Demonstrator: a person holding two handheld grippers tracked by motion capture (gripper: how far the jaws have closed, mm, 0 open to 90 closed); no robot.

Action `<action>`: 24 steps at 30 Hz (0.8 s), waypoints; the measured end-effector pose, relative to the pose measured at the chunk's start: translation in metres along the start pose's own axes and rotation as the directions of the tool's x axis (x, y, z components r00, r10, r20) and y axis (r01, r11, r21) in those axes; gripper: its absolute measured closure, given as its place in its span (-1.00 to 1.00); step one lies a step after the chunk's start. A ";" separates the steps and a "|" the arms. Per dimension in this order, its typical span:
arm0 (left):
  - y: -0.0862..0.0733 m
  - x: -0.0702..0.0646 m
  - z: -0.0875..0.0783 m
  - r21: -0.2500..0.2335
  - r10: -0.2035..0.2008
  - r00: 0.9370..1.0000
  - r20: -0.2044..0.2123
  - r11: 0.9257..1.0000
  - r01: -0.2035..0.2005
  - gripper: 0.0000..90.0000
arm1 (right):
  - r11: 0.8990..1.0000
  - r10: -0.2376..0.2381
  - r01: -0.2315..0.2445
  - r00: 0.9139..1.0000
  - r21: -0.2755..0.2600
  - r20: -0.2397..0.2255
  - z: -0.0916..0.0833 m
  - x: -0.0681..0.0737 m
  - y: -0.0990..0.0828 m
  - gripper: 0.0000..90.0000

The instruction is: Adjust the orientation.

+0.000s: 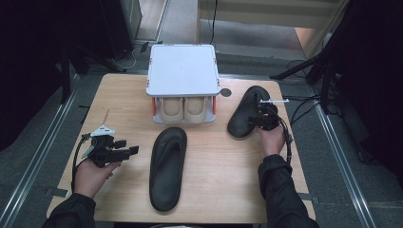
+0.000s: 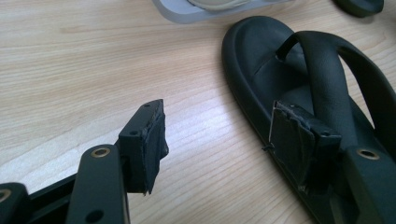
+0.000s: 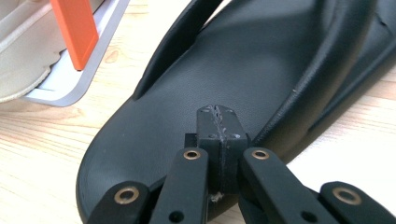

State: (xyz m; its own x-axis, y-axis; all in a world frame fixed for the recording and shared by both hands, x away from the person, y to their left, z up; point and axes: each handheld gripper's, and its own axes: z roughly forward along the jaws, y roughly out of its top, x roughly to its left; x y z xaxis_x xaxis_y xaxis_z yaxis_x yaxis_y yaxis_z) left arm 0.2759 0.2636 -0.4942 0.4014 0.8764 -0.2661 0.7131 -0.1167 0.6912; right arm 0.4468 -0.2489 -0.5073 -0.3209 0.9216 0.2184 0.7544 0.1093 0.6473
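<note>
Right black sandal [image 1: 247,111] lies at the table's [image 1: 119,99] far right, tilted, just beside the shoe rack [image 1: 183,71]. My right gripper [image 3: 217,116] sits over its footbed, jaws pressed together with nothing between them. Second black sandal [image 1: 167,166] lies mid-table, toe toward the rack. Left gripper [image 2: 217,140] is just left of it, jaws wide apart, empty. Beige shoes [image 1: 183,109] are on the rack's lower shelf.
</note>
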 end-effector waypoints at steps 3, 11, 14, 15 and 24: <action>0.001 -0.001 0.002 0.007 0.011 1.000 -0.001 1.000 -0.011 -0.19 | 1.000 0.003 -0.003 1.000 -0.006 -0.003 -0.001 -0.001 -0.001 1.00; 0.002 -0.002 0.003 0.011 0.015 1.000 0.005 1.000 -0.015 -0.19 | 0.998 0.002 0.000 1.000 -0.066 0.027 -0.019 -0.003 0.005 0.81; 0.002 -0.003 0.002 0.006 0.009 1.000 0.013 1.000 -0.009 -0.19 | 0.996 0.022 -0.019 0.999 -0.085 0.032 -0.024 -0.009 0.005 0.71; 0.002 -0.003 0.003 0.007 0.010 1.000 0.011 1.000 -0.010 -0.19 | 0.996 0.030 -0.027 0.999 -0.086 0.037 -0.026 -0.011 0.005 0.66; 0.002 -0.003 0.003 0.010 0.010 1.000 0.017 1.000 -0.010 -0.19 | 0.992 0.085 -0.079 0.995 -0.101 0.060 -0.030 -0.030 0.004 0.52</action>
State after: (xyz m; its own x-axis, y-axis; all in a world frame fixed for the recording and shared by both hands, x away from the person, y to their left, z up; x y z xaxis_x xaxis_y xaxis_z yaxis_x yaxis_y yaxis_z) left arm 0.2782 0.2593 -0.4936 0.4179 0.8672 -0.2707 0.7147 -0.1299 0.6872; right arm 0.4424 -0.2870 -0.4894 -0.2210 0.9481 0.2287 0.7156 -0.0017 0.6986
